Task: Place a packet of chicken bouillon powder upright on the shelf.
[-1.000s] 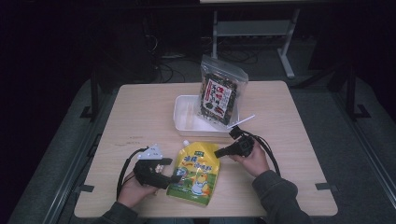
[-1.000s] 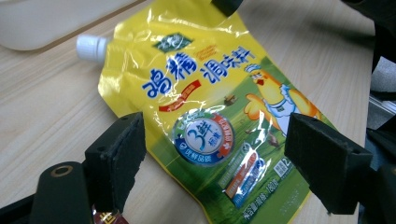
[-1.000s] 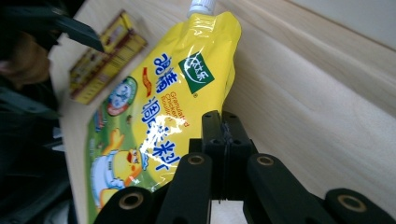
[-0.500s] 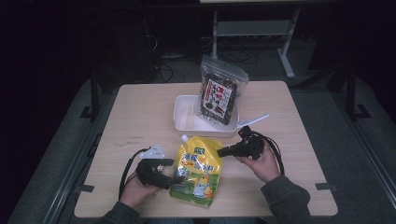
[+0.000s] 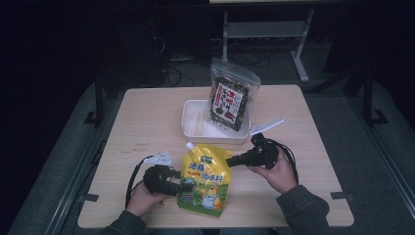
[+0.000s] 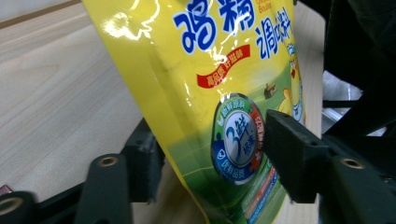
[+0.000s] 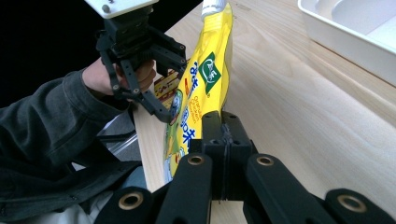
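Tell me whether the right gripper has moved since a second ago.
Yes. The right gripper slid rightward along the white tray's front edge, away from the yellow pouch.

Yellow spouted pouch (image 5: pixel 204 178), glossy, printed with blue characters, a round blue-green seal and a cartoon chick. Raised off the near table edge, white cap (image 5: pixel 188 145) pointing away. Clamped at its left edge between left gripper (image 5: pixel 182 186) jaws.

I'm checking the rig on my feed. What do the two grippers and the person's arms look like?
Both grippers are black, with two blocky jaws and brass-coloured pivot pins. The left gripper carries a pale three-cornered plate on top; so does the right gripper. A black cable loops from each. The person wears dark grey long sleeves.
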